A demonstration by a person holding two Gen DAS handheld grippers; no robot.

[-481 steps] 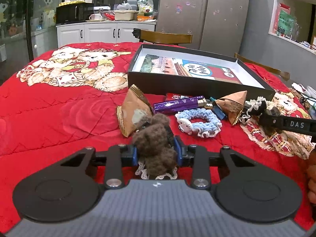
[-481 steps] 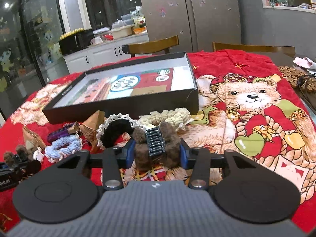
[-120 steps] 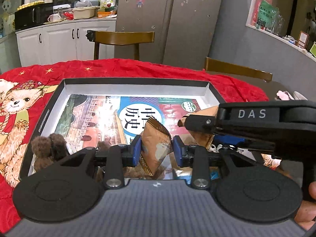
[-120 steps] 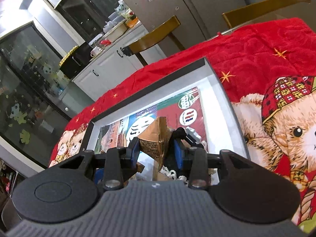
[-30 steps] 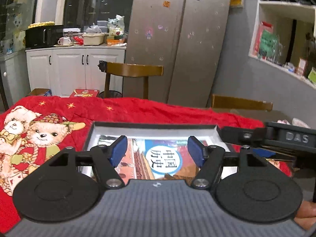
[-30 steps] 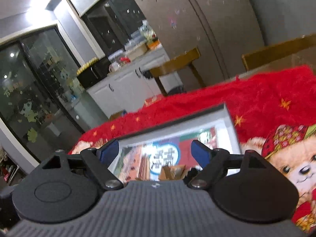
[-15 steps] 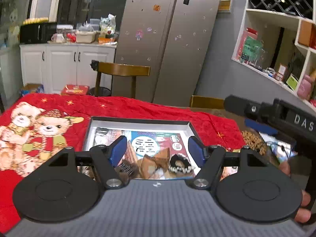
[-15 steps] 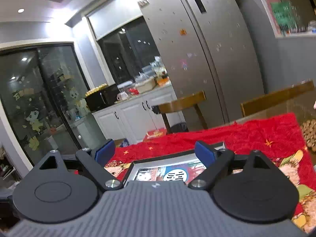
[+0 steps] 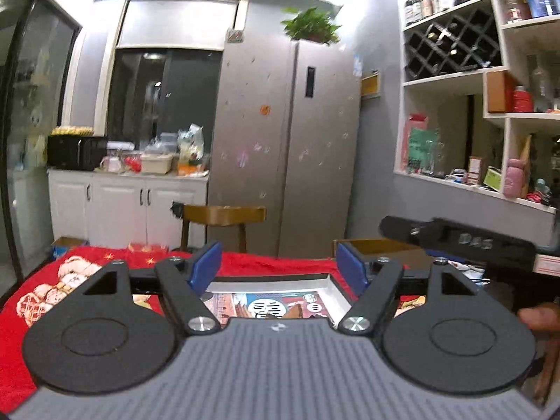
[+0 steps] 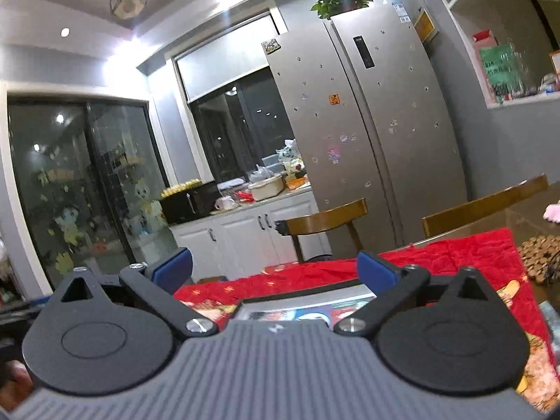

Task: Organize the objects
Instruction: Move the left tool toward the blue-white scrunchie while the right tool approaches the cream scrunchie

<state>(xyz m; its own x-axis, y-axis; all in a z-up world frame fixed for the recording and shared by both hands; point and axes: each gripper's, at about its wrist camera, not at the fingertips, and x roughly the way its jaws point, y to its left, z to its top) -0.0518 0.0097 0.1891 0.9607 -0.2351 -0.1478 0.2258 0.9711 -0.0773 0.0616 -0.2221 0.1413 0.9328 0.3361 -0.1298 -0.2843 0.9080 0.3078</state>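
The black box (image 9: 334,285) with a printed picture inside lies on the red bear-print cloth (image 9: 45,290), low in both wrist views and mostly hidden behind the gripper bodies. A brown paper pouch tip (image 9: 297,311) shows in the box. My left gripper (image 9: 280,266) hangs above and behind the box, its jaws opening with nothing between them. My right gripper (image 10: 274,267) is also raised behind the box (image 10: 301,297), jaws opening wide and empty. The right gripper's black body (image 9: 462,243) crosses the left wrist view at the right, with a fingertip of the person's hand (image 9: 537,318) below it.
Wooden chairs (image 9: 224,215) (image 10: 486,206) stand at the table's far side. A steel fridge (image 9: 290,147), white cabinets (image 9: 126,203) with a cluttered counter and wall shelves (image 9: 490,105) lie beyond. A wooden bead mat (image 10: 540,255) sits at the table's right edge.
Both grippers have pulled back and up from the box, so it has sunk low in both views. The right jaws have spread wider; the left jaws have widened slightly.
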